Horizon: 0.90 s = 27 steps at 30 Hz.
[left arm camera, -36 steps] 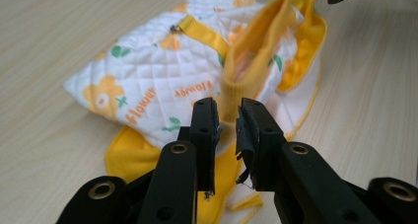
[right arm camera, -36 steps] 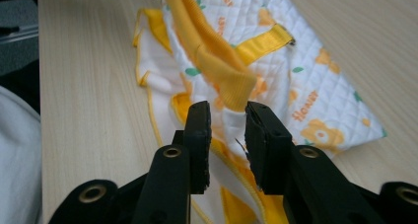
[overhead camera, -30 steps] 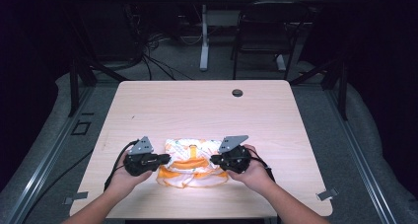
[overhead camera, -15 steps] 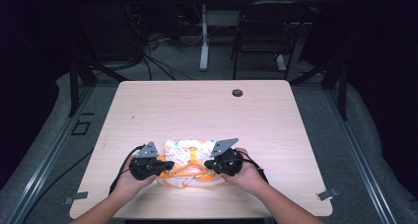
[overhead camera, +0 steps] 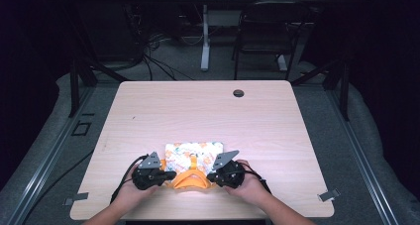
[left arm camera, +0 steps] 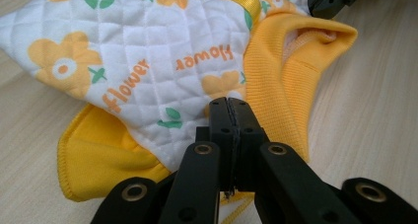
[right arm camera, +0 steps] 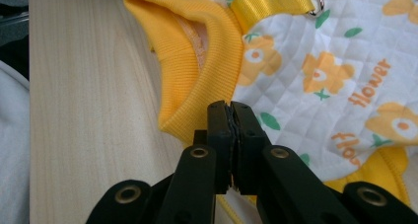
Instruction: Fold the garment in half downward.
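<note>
The quilted floral pet vest point(overhead camera: 193, 161) lies flat on the wooden table point(overhead camera: 208, 111), near the edge at the person's side; in the high view its long axis runs from the near edge toward the far edge; the orange ribbed collar point(overhead camera: 188, 179) points toward the person, and the white printed panel extends away from the person.

The left gripper point(overhead camera: 168, 176) sits at the vest's left side, level with the collar; the right gripper point(overhead camera: 210, 177) sits at the right side, opposite; the collar lies between them.

In the left gripper view the jaws stand pressed together, with the left gripper point(left arm camera: 230, 104) tips at the seam where the white quilted panel point(left arm camera: 143, 56) meets the orange rib point(left arm camera: 276, 81); fabric appears pinched between the pads; a yellow cord hangs below the jaws.

In the right gripper view the right gripper point(right arm camera: 229, 107) likewise has its jaws together, clamped at the lower edge of the orange collar point(right arm camera: 197, 56); a yellow webbing strap point(right arm camera: 271, 2) with a metal ring point(right arm camera: 318, 4) lies across the vest beyond the collar.
</note>
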Each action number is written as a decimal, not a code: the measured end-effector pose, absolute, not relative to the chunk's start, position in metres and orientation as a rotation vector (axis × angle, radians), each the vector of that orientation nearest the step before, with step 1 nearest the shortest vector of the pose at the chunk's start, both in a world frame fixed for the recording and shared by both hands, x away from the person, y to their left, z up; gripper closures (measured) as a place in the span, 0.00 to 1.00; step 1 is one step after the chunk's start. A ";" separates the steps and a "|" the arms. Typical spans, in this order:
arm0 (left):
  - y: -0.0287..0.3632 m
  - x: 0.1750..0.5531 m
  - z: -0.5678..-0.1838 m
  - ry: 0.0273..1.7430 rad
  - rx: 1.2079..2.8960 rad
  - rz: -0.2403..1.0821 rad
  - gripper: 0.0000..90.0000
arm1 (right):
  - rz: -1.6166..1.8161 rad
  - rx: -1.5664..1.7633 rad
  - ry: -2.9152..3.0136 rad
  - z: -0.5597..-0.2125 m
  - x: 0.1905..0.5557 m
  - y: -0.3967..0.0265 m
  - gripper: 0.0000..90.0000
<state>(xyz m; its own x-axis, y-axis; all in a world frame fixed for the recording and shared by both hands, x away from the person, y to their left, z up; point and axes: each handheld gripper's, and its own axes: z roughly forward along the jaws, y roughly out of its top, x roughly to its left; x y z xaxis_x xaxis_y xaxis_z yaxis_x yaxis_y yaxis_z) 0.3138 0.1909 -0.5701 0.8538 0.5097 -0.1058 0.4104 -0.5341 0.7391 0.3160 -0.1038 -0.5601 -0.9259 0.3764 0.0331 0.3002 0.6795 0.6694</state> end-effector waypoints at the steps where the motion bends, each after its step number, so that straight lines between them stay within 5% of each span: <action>1: 0.191 0.314 -0.570 0.662 2.205 0.159 0.99 | 1.089 0.575 2.777 -0.562 0.316 -0.105 0.97; 27: 0.192 0.325 -0.575 0.713 2.209 0.181 1.00 | 1.070 0.647 2.756 -0.570 0.326 -0.106 0.96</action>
<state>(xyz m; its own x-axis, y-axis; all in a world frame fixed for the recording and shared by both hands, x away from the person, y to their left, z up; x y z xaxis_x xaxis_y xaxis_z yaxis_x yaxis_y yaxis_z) 0.3248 0.1925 -0.5754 0.8317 0.5465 -0.0979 0.4335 -0.5291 0.7295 0.3256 -0.1055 -0.5696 -0.9021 0.4291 0.0457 0.3476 0.6596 0.6664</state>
